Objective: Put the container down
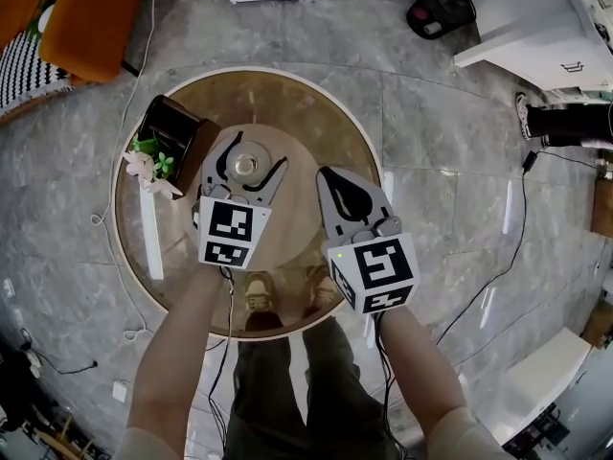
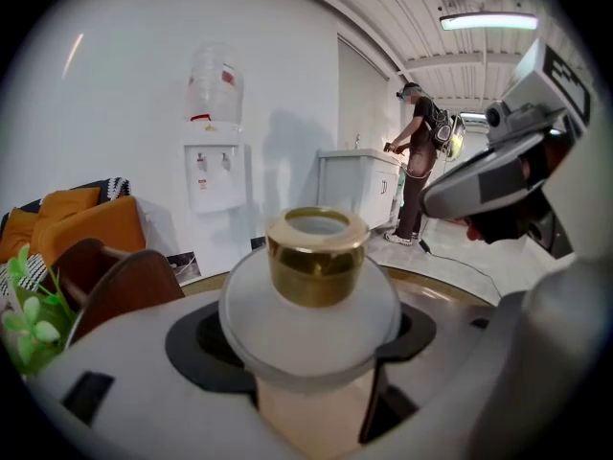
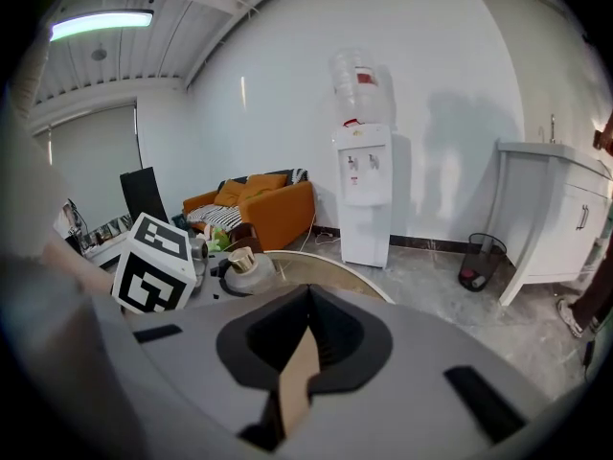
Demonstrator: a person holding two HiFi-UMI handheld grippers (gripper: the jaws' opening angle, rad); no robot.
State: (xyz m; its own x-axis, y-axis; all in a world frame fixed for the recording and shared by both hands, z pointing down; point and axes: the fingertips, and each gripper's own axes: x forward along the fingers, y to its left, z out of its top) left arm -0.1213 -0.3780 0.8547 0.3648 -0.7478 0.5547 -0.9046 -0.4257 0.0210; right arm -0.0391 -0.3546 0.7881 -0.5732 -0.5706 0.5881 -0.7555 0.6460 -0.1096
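The container (image 1: 246, 166) is a frosted white round jar with a gold neck (image 2: 316, 257). It stands upright between the jaws of my left gripper (image 1: 255, 153), whose dark pads (image 2: 196, 338) lie against both sides of its body, over the wooden middle of the round glass table (image 1: 321, 113). My right gripper (image 1: 335, 182) hovers just right of it, shut and empty. In the right gripper view the jar (image 3: 240, 261) shows small beside the left gripper's marker cube (image 3: 153, 263). Whether the jar's base touches the table is hidden.
A dark brown box (image 1: 174, 130) with pale flowers (image 1: 147, 168) stands at the table's left edge. An orange sofa (image 1: 91, 12) is at far left. Cables run over the grey floor (image 1: 450, 209). A water dispenser (image 2: 213, 161) and a person (image 2: 421, 171) are beyond the table.
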